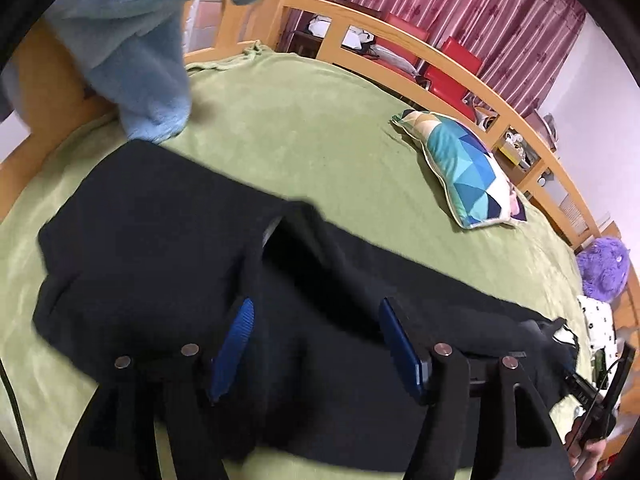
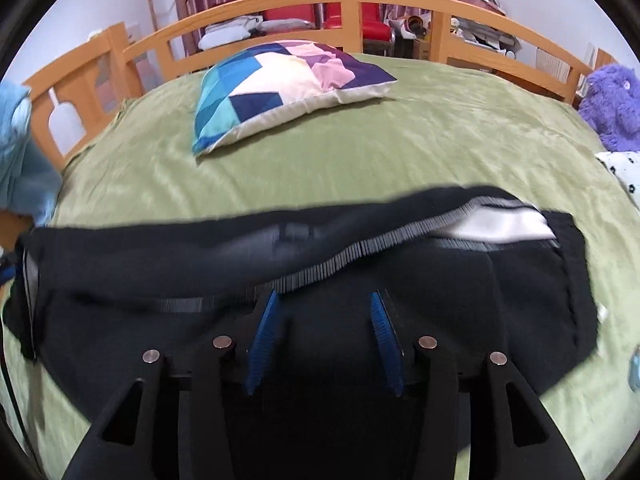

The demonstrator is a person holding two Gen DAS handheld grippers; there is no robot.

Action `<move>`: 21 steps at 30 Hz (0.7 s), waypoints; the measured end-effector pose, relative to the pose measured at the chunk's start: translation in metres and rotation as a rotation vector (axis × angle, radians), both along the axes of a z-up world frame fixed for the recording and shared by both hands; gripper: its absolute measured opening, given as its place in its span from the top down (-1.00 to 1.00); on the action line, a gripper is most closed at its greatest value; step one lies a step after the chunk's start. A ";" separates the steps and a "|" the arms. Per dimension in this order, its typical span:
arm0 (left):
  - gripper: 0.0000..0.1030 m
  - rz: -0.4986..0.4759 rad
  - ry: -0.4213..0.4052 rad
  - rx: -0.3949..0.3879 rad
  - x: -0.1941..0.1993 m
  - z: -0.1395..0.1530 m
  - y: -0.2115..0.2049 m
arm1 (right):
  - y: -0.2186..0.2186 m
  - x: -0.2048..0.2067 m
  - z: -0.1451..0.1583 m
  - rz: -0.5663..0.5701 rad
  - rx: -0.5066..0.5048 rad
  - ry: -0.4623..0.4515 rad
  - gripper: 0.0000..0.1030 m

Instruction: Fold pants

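While flat, pants (image 2: 160,276) lengthwise left-right.

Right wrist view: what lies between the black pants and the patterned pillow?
Only bare green bedspread separates the black pants from the patterned pillow; the right wrist view shows this.

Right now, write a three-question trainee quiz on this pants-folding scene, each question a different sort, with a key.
1. True or false: the black pants lie spread on the green bedspread.
2. Multiple choice: beyond the pants, near the wooden bed rail, lies A) a geometric-patterned pillow, B) a laptop, C) a shoe.
3. Fill in: in the right wrist view, the plush toy at the right edge is coloured ____.

Key: 1 true. 2 A. 3 purple.
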State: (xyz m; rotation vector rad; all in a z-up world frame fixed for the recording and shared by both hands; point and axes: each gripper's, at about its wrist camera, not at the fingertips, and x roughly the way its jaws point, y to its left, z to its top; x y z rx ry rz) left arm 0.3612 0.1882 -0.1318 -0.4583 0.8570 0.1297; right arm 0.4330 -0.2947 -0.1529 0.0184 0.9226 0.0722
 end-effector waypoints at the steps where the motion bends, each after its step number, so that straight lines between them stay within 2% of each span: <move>1: -0.23 0.001 0.005 0.001 -0.012 0.000 0.000 | -0.001 -0.011 0.001 0.000 -0.005 0.002 0.03; 5: -0.23 0.005 0.014 -0.014 -0.058 -0.008 -0.004 | -0.003 -0.054 0.001 0.008 -0.022 0.015 -0.01; 10: -0.23 -0.027 0.043 -0.042 -0.088 -0.027 -0.016 | -0.014 -0.101 -0.005 -0.017 0.001 -0.018 -0.20; 15: -0.23 -0.059 0.072 -0.082 -0.086 -0.052 -0.032 | -0.033 -0.118 -0.024 -0.081 0.072 -0.042 -0.32; 21: -0.23 -0.078 0.066 -0.137 -0.067 -0.077 -0.047 | -0.060 -0.101 -0.052 -0.163 0.209 -0.003 -0.32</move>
